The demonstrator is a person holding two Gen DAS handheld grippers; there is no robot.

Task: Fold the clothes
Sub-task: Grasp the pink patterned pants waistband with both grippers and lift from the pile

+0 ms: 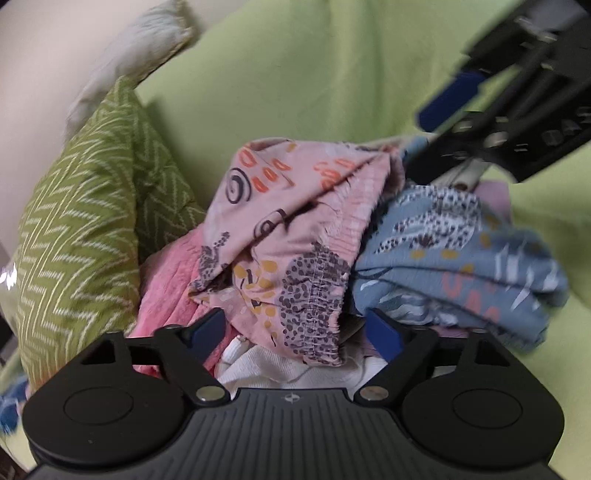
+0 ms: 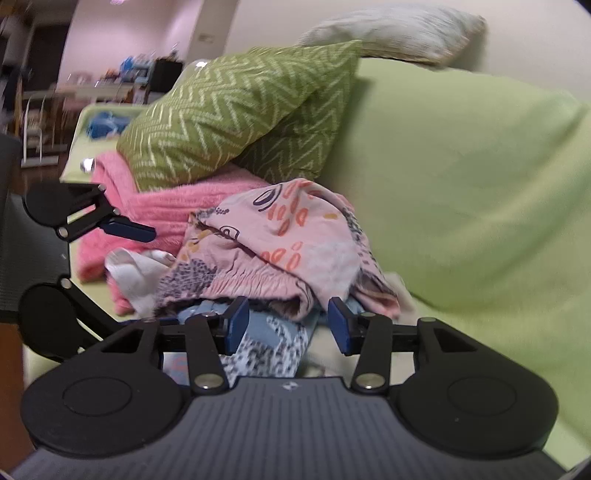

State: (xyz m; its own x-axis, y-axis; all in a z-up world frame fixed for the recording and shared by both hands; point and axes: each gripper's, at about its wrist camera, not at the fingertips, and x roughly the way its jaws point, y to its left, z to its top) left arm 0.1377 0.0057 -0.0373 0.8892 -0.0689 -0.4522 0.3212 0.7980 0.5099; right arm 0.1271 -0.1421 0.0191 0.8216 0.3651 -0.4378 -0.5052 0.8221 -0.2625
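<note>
Piled on lime-green sofa cover (image 2: 461,177): pink printed shorts (image 1: 295,236) atop blue printed garment (image 1: 458,258). Left gripper (image 1: 299,328) spread wide, empty, at shorts' waistband. Right gripper (image 2: 288,321) parted, gripping nothing, over blue fabric.

Each black hand-held gripper (image 1: 295,332) has blue pads (image 2: 236,325) and silver screws.

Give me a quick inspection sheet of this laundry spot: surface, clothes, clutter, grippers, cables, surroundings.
Surface: light green sofa cover.
Job's things: pink printed garment on top of the heap; blue printed garment beside it; white garment underneath.
Clutter: pink towel, green zigzag cushion, white pillow.
Grippers: left gripper open, holding nothing; right gripper open over the blue garment.
Cables: nothing seen.
Surroundings: blurred room with furniture at far left.
</note>
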